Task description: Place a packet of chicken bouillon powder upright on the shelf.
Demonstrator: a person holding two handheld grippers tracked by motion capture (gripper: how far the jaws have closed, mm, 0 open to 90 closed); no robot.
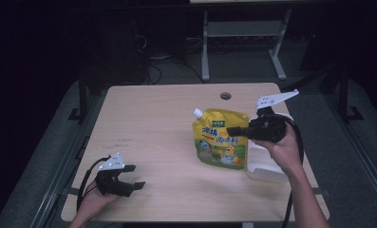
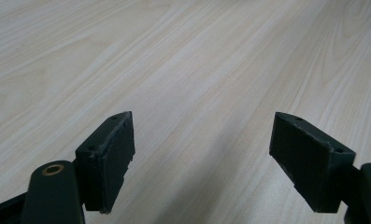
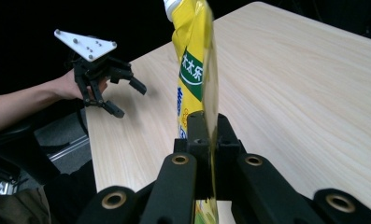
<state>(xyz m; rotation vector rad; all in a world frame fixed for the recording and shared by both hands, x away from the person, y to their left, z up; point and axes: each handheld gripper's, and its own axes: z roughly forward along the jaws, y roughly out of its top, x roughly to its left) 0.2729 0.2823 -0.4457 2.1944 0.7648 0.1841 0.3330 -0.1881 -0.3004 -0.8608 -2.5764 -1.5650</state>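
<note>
Pouch (image 1: 220, 137) gripped at its edge and held upright over the table, its placement not yet made.

The right gripper (image 1: 243, 129) is clamped on the pouch's flat side seam, the jaws pressed together on the yellow film in the right gripper view (image 3: 198, 70), so the pick-up is judged done; the pouch is held upright just beside a white tray (image 1: 262, 164) at the table's (image 1: 167, 123) right edge, with its white spout (image 1: 197, 113) on top. Whether its base touches the wood cannot be told. The left gripper (image 1: 131, 176) is held near the front left corner, its jaws well apart with nothing but bare wood between them (image 2: 202, 158). Setting the pouch down and letting go is judged to be what is left. Counted: 1 pouch, 1 spout, 1 tray, 2 grippers, 1 table.
</note>
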